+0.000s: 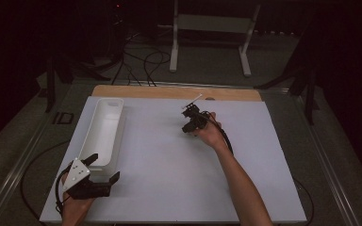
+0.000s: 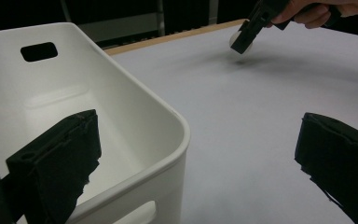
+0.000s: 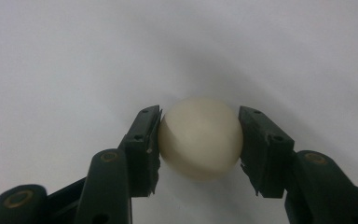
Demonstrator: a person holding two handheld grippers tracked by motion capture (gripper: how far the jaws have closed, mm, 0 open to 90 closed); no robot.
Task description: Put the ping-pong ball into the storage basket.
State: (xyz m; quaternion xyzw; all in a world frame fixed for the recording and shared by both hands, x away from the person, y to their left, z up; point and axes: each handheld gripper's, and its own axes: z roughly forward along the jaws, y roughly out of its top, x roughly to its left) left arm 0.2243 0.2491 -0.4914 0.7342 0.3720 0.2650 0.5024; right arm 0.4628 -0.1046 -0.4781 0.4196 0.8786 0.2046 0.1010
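A cream-white ball (image 3: 200, 137) sits pinched between the two black pads of my right gripper (image 3: 200, 117), just above the white tabletop. In the high view the right gripper (image 1: 191, 120) is held over the far middle of the white board (image 1: 179, 160). From the left gripper view, the right gripper (image 2: 245, 36) points down with the pale ball (image 2: 237, 39) at its tip. My left gripper (image 1: 105, 166) rests at the near left, jaws wide apart and empty, by the near end of a long white bin (image 1: 104, 101). The bin (image 2: 168, 109) looks empty.
A strip of wooden table edge (image 1: 169, 92) runs along the board's far side. Behind it stand a white metal frame (image 1: 212, 23) and loose cables (image 1: 141, 61) on the floor. Dark stands flank the table on both sides.
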